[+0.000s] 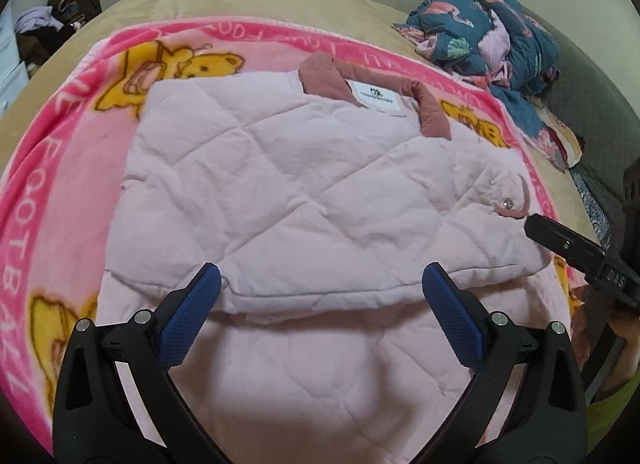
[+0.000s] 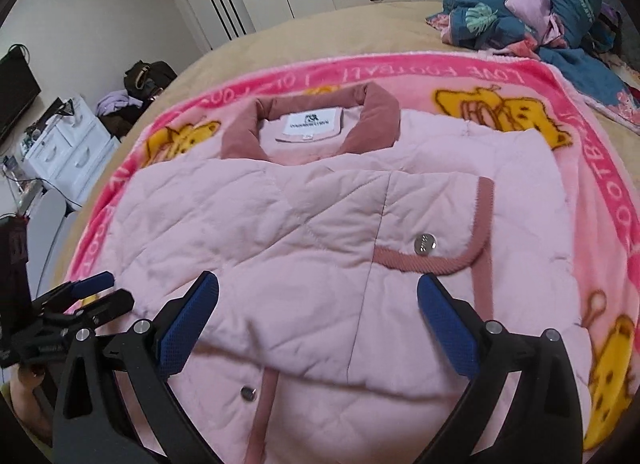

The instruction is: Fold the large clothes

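The left gripper is held with its blue-padded fingers spread wide apart, nothing clamped between them. The right gripper is likewise held agape and empty, both kept side by side.

The big pink jacket fills the middle. Bare pink blanket shows at the right edge. A bedding heap blocks the upper right corner.
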